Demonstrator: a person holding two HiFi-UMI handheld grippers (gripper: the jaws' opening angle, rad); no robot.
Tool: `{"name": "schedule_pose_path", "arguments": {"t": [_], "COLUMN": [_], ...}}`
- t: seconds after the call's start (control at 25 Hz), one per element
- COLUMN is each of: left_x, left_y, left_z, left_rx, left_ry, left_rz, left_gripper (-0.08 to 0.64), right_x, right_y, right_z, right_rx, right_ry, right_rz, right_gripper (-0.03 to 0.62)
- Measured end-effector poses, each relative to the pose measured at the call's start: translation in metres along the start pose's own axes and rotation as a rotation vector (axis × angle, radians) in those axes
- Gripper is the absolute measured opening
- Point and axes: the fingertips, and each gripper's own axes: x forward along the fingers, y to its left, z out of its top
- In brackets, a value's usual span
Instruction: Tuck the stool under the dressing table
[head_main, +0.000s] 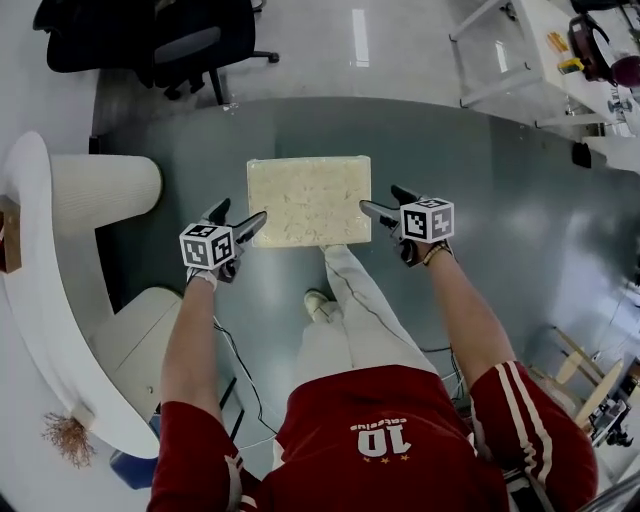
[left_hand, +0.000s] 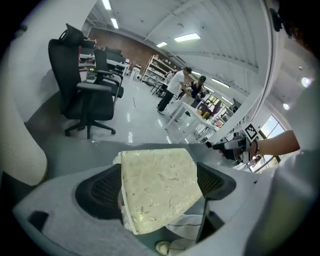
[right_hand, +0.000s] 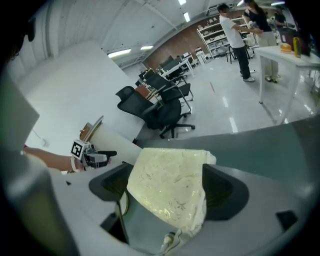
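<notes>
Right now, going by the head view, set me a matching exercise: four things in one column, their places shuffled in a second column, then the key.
Things
1. stool
2. dressing table
3. black office chair
4. right hand-held gripper

Places
A. top left corner of the picture
B. centre of the picture
C. at the stool's right edge, jaws apart
D. along the left edge, white and curved

Pairs: 1-B, 2-D, 3-A, 4-C

2 forearms stretched forward, left gripper (head_main: 240, 216) and right gripper (head_main: 384, 203) tilted downward, both jaws spread wide
</notes>
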Motion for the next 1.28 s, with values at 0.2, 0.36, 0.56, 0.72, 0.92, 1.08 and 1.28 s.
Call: {"name": "schedule_pose_path", "arguments": {"t": [0.2, 0.36, 0.56, 0.72, 0.92, 1.08, 1.28], "left_x": [0.046, 0.074, 0.102, 0.116, 0.119, 0.128, 0.133], "left_y": [0.038, 0.053, 0.069, 0.072, 0.074, 0.063, 0.065], "left_z": [-0.032, -0.06, -0.082, -0.09, -0.088, -0.088, -0.094], "left_rx": [-0.112, -0.144, -0.179, -0.164, -0.175, -0.191, -0.211], "left_ry": [0.037, 0.09, 0.142, 0.2, 0.232, 0.245, 0.26], "left_rz": [-0.004, -0.007, -0.029, -0.061, -0.119, -0.146, -0.134], "left_gripper": [0.474, 0.476, 0.477, 0.494, 0.509, 0.508, 0.509], "right_x": [0.055, 0.088, 0.115, 0.114, 0.119, 0.131, 0.142], "right_y": [-0.027, -0.047, -0.057, -0.069, -0.082, -0.078, -0.084], "right_z": [-0.034, -0.063, -0.083, -0.084, -0.09, -0.083, -0.089], "right_rx": [0.048, 0.094, 0.133, 0.089, 0.074, 0.141, 0.213], "right_ry": [0.084, 0.146, 0.17, 0.183, 0.211, 0.185, 0.188], "right_rz": [0.027, 0.029, 0.034, -0.004, -0.025, 0.037, 0.032], "right_gripper": [0.456, 0.465, 0.477, 0.453, 0.485, 0.485, 0.483]}}
